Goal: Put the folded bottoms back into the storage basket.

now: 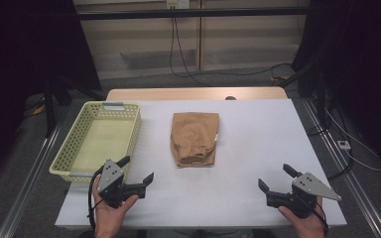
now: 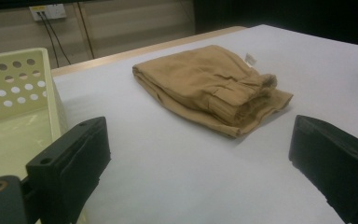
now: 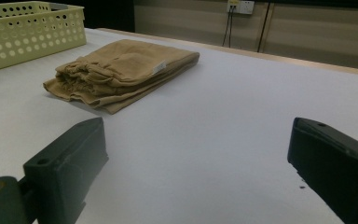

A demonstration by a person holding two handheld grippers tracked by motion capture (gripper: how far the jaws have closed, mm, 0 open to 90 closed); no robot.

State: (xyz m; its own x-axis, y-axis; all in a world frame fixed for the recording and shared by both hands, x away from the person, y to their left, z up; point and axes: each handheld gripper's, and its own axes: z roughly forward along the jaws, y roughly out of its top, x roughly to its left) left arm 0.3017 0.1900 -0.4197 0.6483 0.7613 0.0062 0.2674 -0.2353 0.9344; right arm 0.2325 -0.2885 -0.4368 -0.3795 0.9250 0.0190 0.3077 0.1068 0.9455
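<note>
A folded tan cloth (image 1: 195, 138) lies flat in the middle of the white table (image 1: 258, 148). It looks like a pair of shorts, with a bunched band at the near end and a small white tag on one side. Nothing touches it.

A yellow basket (image 1: 99, 139) with little holes in its walls sits on the left part of the table, just beside the cloth but not touching it.

The left gripper (image 1: 138, 171) is held in a hand near the front edge of the table, close to the near corner of the basket. Its two black jaws stand wide apart, and there is nothing between them (only bare table).

The right gripper (image 1: 275, 177) is held near the front edge on the other side, well apart from the cloth. Its jaws are wide apart too, with nothing in them.
</note>
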